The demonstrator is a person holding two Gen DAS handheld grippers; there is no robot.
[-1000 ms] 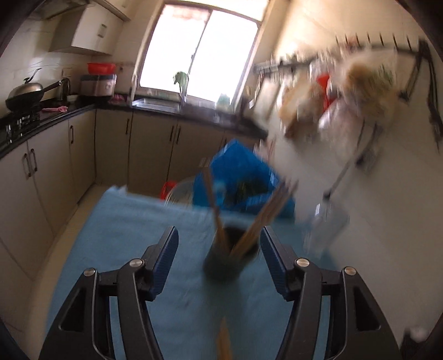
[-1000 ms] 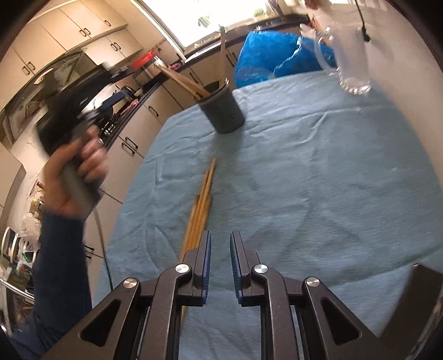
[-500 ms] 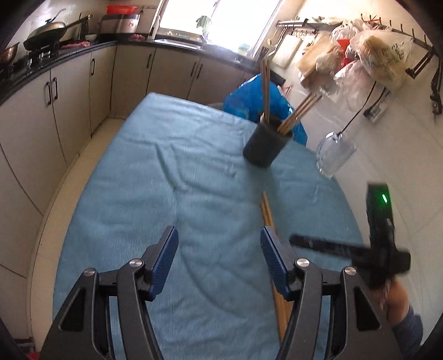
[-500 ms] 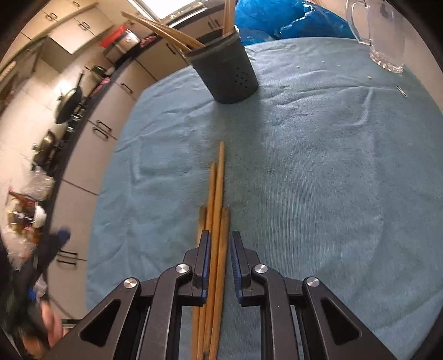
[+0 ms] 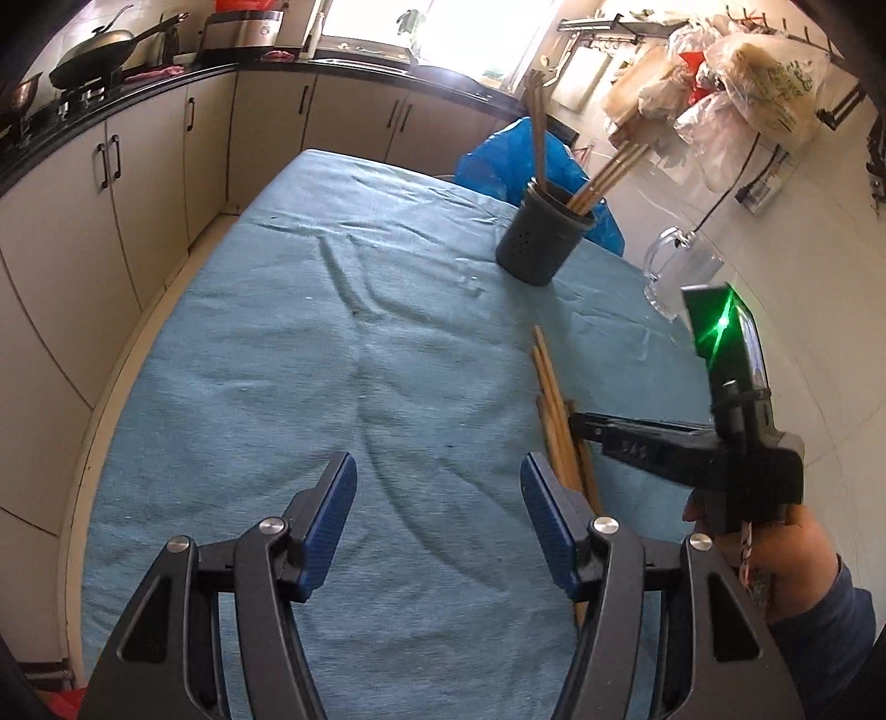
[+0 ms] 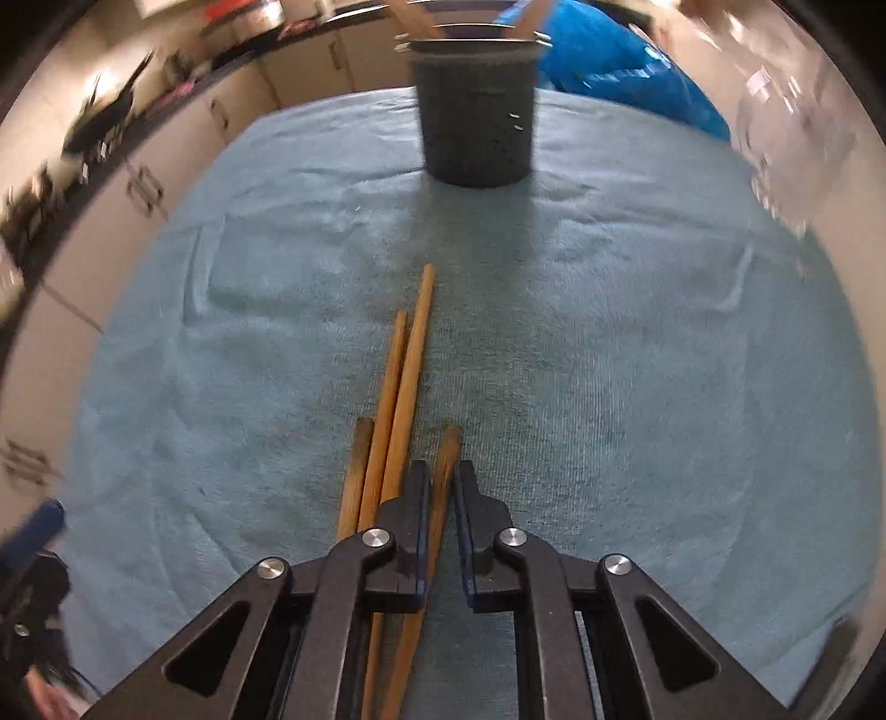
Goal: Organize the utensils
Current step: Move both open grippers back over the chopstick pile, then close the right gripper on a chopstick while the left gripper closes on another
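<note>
Right gripper (image 6: pixel 440 482), jaws just closing, pinches one chopstick (image 6: pixel 447 448) of the loose chopsticks (image 6: pixel 407 360) lying at 6 o'clock from the holder (image 6: pixel 476 133); left gripper (image 5: pixel 437 520) gapes empty; risk: thin stick slips or drags neighbours.

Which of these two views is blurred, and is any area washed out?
Right wrist view: motion blur smears the glass mug and cabinets; chopsticks near the claw stay fairly sharp. Left wrist view: sharp, but the window is blown out white.
</note>
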